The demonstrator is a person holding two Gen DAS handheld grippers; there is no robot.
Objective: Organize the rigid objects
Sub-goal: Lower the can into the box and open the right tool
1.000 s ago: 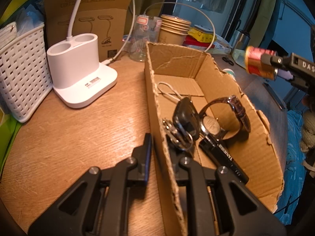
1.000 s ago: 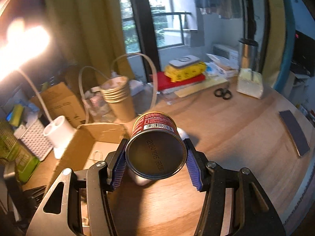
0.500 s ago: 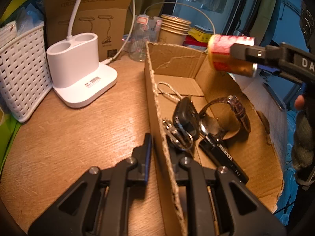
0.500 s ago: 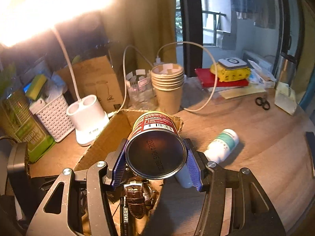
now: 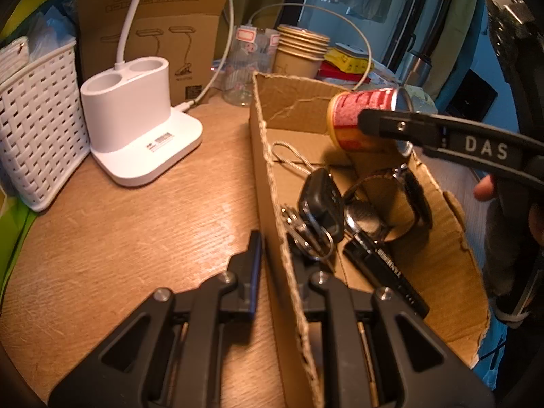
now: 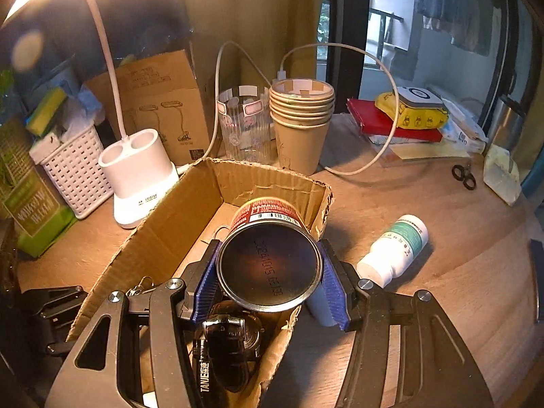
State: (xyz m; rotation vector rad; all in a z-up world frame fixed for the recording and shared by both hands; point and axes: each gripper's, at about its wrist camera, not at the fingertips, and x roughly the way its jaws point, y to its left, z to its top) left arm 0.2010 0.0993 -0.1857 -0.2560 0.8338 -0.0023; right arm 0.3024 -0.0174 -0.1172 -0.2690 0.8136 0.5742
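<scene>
A red-labelled tin can (image 6: 268, 255) lies on its side between the blue pads of my right gripper (image 6: 270, 268), which is shut on it. The can (image 5: 363, 119) hangs over the far end of the open cardboard box (image 5: 295, 108). Inside the box lie a car key with a key ring (image 5: 319, 200), a wristwatch (image 5: 384, 200) and a black stick-shaped object (image 5: 384, 272). My left gripper (image 5: 277, 261) is shut on the box's near left wall. A white pill bottle (image 6: 394, 248) lies on the table right of the box.
A white lamp base (image 5: 136, 125), a white basket (image 5: 37, 119) and a brown carton (image 5: 156, 27) stand left of the box. A clear glass (image 6: 244, 122) and stacked paper cups (image 6: 301, 122) stand behind it. Scissors (image 6: 464, 176), books (image 6: 391, 122) and a cable (image 6: 380, 108) lie at the right.
My right gripper has carried the can leftward and down, from beyond the box's right side to above its far end. The left gripper and the box have stayed put.
</scene>
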